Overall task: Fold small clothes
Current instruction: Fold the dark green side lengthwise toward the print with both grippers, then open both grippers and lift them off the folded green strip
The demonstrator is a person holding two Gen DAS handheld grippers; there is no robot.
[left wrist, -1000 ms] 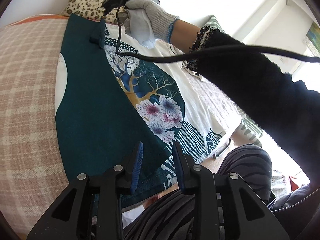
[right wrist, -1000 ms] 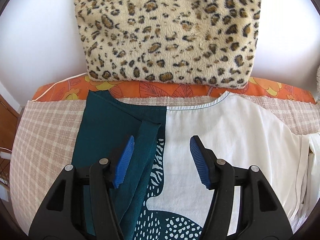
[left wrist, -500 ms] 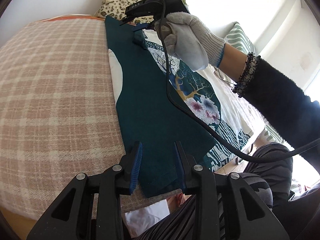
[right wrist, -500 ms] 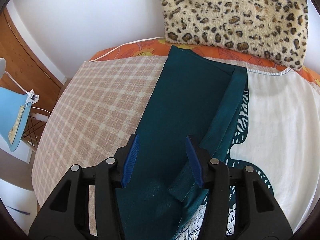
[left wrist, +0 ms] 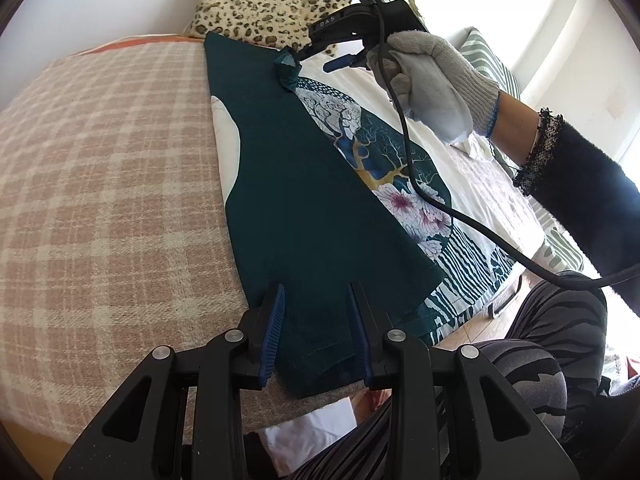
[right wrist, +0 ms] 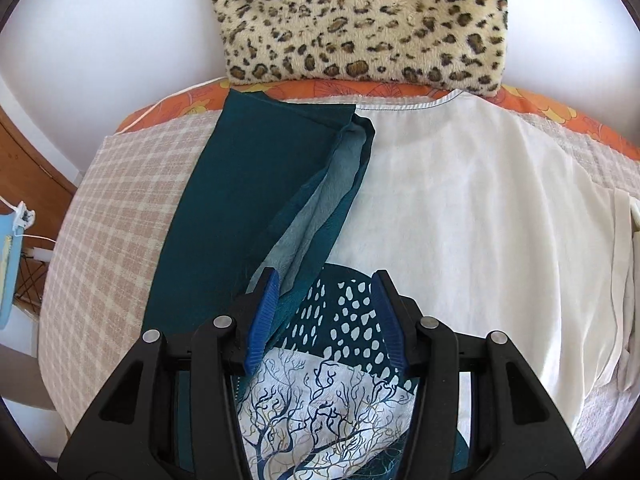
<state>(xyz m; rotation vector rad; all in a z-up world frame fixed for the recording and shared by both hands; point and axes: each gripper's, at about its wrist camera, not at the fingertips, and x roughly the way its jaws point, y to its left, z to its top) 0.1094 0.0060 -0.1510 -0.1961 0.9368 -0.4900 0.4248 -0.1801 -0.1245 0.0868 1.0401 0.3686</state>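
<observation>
A white T-shirt with a teal tree-and-flower print (left wrist: 404,184) lies flat on a checked blanket (left wrist: 104,184). Its left side is folded over, showing the dark teal back (left wrist: 304,208). My left gripper (left wrist: 316,332) is open, its jaws either side of the folded teal hem at the near edge. My right gripper (right wrist: 324,316) is open above the shirt's chest print (right wrist: 348,312). A teal sleeve (right wrist: 320,208) lies loosely turned over by its left finger. In the left wrist view the right gripper (left wrist: 320,58) hovers by the bunched sleeve end (left wrist: 288,70).
A leopard-print cushion (right wrist: 364,20) leans on the wall behind the shirt. An orange patterned sheet edge (right wrist: 360,90) runs under it. The person's striped trousers (left wrist: 540,360) are at the near right. A light blue object (right wrist: 8,264) stands off the left edge.
The right gripper has swung back right from the teal fold to above the chest print, and the sleeve now lies flipped with its paler inside showing. The left gripper stays at the hem.
</observation>
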